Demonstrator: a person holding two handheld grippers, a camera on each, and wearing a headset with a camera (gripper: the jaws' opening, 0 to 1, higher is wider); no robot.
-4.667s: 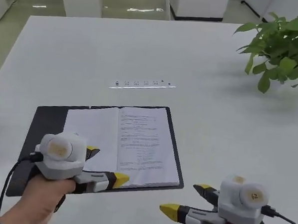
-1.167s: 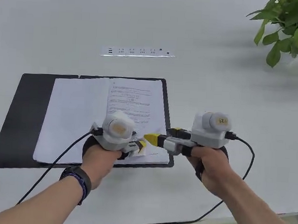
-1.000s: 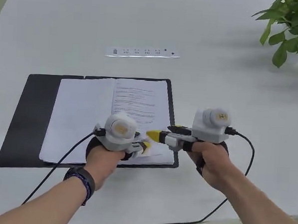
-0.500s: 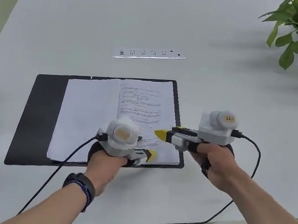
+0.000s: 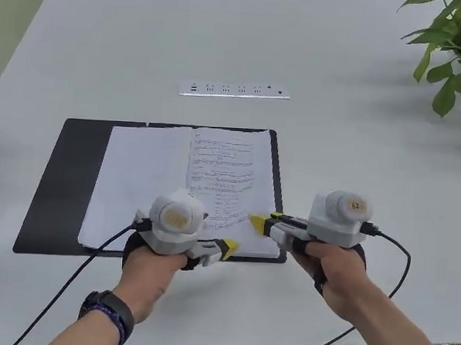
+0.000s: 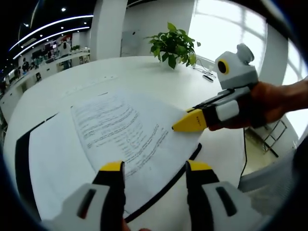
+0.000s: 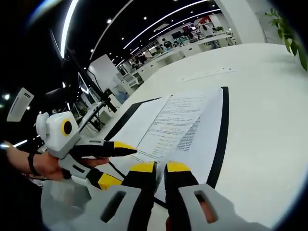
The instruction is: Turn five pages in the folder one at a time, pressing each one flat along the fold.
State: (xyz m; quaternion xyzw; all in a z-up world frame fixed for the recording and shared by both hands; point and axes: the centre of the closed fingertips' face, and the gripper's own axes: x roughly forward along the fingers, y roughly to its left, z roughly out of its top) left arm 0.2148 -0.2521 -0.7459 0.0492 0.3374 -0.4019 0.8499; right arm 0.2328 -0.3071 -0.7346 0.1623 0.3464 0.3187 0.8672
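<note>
1. Folder [image 5: 60, 187]: black cover, lying open and flat on the white table [image 5: 349, 117]; blank sheet on the left, printed page [image 5: 230, 180] on the right.
2. Left gripper [image 6: 155, 166]: jaws spread wide, straddling the printed page's near corner.
3. Right gripper [image 7: 160, 167]: jaws nearly together at that page's outer edge; whether they pinch the sheet cannot be told.
4. Power strip [image 5: 235, 90]: beyond the folder.
5. Plant [image 5: 454, 45]: far right corner.

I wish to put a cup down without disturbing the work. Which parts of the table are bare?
Bare table lies beyond the power strip and in the wide patch between the folder and the plant. A narrower strip runs left of the folder. The folder's near right corner is crowded: the left gripper and right gripper meet there.
</note>
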